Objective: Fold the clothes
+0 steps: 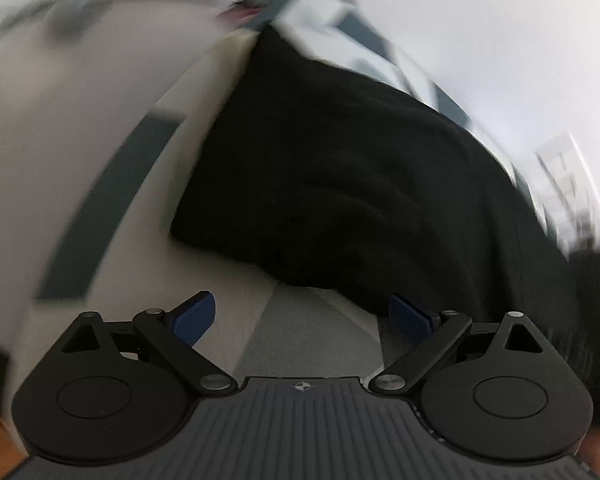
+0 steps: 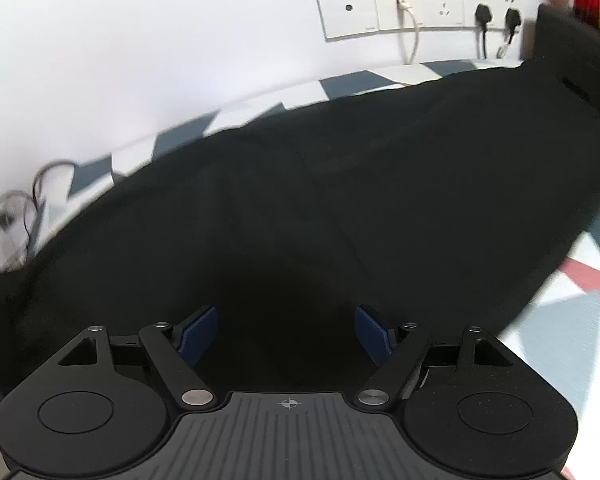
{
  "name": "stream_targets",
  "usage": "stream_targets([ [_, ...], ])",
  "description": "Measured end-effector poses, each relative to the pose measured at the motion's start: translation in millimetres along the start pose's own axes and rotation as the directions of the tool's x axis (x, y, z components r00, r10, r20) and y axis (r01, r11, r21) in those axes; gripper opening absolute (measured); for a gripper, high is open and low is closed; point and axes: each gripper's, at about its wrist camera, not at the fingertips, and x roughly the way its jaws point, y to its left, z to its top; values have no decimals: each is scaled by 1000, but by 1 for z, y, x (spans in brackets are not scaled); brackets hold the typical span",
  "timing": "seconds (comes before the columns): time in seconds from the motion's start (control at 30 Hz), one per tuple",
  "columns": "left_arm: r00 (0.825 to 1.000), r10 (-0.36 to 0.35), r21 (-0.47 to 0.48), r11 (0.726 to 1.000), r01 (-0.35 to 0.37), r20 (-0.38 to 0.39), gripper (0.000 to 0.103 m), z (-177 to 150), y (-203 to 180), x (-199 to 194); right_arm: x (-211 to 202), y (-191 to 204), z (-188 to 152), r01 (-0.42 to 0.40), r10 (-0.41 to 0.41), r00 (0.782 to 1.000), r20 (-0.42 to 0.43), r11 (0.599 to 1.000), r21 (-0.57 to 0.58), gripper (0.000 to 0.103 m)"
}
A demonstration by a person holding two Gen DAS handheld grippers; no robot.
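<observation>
Both tongs are standing with their blue pads apart and nothing pinched between them. Left tongs (image 1: pixel 302 318) are gaping wide over a pale grey patch of the patterned cloth (image 1: pixel 300 344), with the near edge of the black garment (image 1: pixel 340 184) lying just beyond the pad tips and not touching them as far as the blurred view is showing. Right tongs (image 2: pixel 286 334) are hanging partly spread, somewhat narrower than the left pair, directly above the black garment (image 2: pixel 340 200); the dark fabric is filling the gap behind the pads, and whether the pads are brushing it cannot be told.

In the left wrist view the garment is lying as a broad dark mass with soft ripples running across its middle, its lower corner pointing toward the left of the picture. In the right wrist view it is stretching as a long band from the lower left up to the upper right, where one end is rising against the wall, a faint seam running across it.

Under the garment the cloth (image 2: pixel 580 312) is showing white, grey-blue and red shapes at the right of the right wrist view and along the wall. Behind that, a white wall (image 2: pixel 140 40) is carrying a row of sockets (image 2: pixel 420 6) with a white cable and two black plugs in them. More cables (image 2: pixel 16 216) are trailing at the far left.
</observation>
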Motion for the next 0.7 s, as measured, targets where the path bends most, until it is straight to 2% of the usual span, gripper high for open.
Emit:
stream_targets([
  [0.03, 1000, -21, -52, 998, 22, 22, 96, 0, 6, 3, -5, -5, -8, 6, -6, 1000, -1, 1000, 19, 73],
  [0.1, 998, -18, -73, 997, 22, 64, 96, 1, 7, 9, -10, -16, -23, 7, -6, 1000, -15, 997, 74, 76],
  [0.2, 990, 83, -6, 997, -82, 118, 96, 7, -4, 16, -15, -30, -42, 1, 6, 999, -40, 987, 162, 78],
  [0.33, 979, 116, -85, 991, -103, 167, 95, 19, -3, 16, -9, -32, -44, -17, 25, 999, -42, 982, 187, 78],
  [0.37, 974, 123, -104, 989, -104, 190, 84, 21, -2, 15, -7, -31, -43, -20, 28, 999, -42, 983, 180, 77],
  [0.4, 963, 153, -119, 984, -129, 223, 64, 21, 1, 12, -6, -28, -41, -29, 35, 999, -36, 985, 168, 77],
  [0.43, 955, 171, -126, 982, -144, 244, 60, 22, 5, 10, -5, -27, -40, -38, 44, 999, -32, 987, 155, 73],
  [0.5, 945, 169, -157, 979, -129, 281, 39, 26, 13, 4, -8, -25, -41, -62, 67, 997, -30, 990, 123, 45],
  [0.57, 931, 188, -170, 975, -140, 313, 33, 30, 20, -2, -10, -23, -42, -86, 90, 995, -34, 992, 96, 39],
  [0.63, 932, 185, -184, 974, -132, 311, 33, 39, 26, -1, -12, -26, -44, -105, 112, 991, -69, 989, 103, 38],
  [0.67, 934, 184, -194, 973, -129, 306, 33, 42, 29, 0, -13, -29, -44, -115, 126, 988, -86, 986, 125, 43],
  [0.7, 935, 197, -191, 971, -144, 295, 35, 44, 28, 0, -14, -32, -43, -119, 134, 986, -95, 981, 156, 51],
])
